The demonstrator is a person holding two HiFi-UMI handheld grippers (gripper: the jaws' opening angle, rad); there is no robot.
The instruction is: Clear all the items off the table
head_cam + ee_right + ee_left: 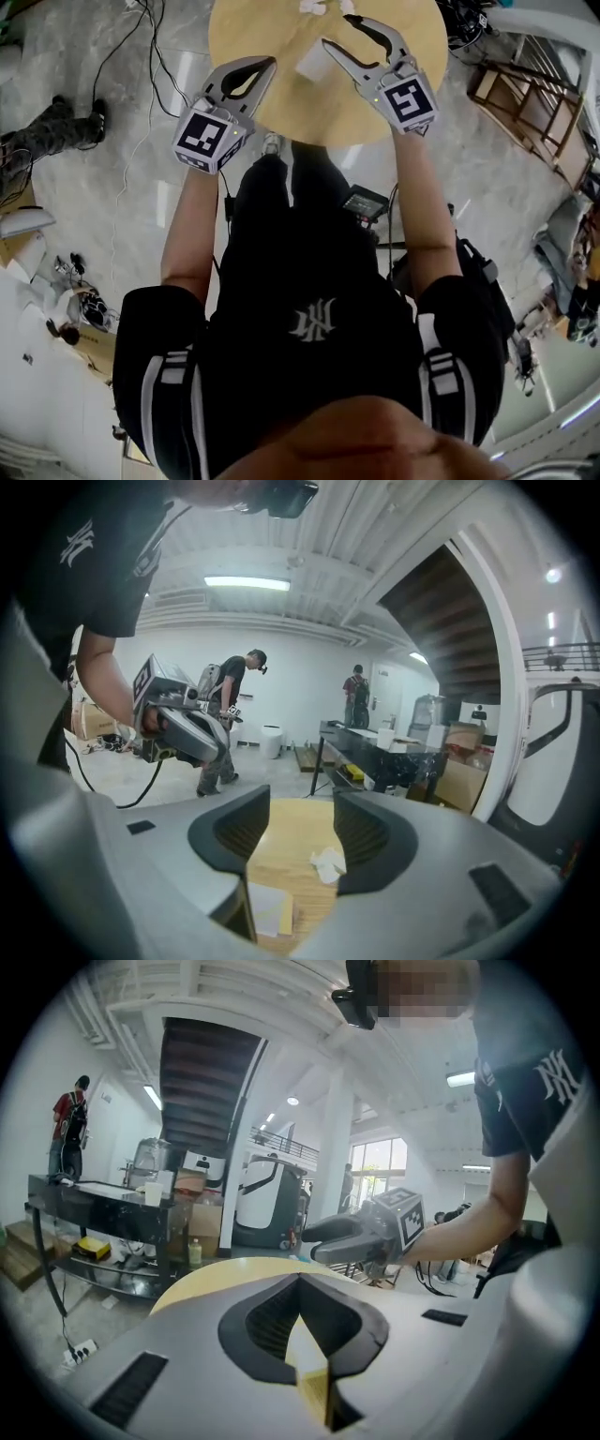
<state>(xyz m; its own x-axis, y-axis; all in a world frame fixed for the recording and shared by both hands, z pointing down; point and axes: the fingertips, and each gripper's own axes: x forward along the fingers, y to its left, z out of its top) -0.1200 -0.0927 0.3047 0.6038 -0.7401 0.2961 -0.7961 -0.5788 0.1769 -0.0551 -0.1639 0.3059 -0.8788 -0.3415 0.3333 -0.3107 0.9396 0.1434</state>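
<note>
Head view: both grippers were held over the near rim of the round wooden table, at 12 o'clock from the person.

Left gripper: jaws fully together and nothing between them. It seemed to be carried along idle.

Right gripper: jaws stood about half apart, with no pad touching anything. The opening probably readies it for a pick.

Task items were not yet cleared:
- A white paper sheet lay flat on the table at 8 o'clock from the right jaw tips, between the two grippers.
- In the right gripper view a crumpled tissue showed through the jaw gap at 5 o'clock, near the sheet.
- More white scraps sat at the table's 12 o'clock edge, too cropped to identify.

Judgement: the right gripper was lined up on the paper and tissue, so the pick looked like its job.
</note>
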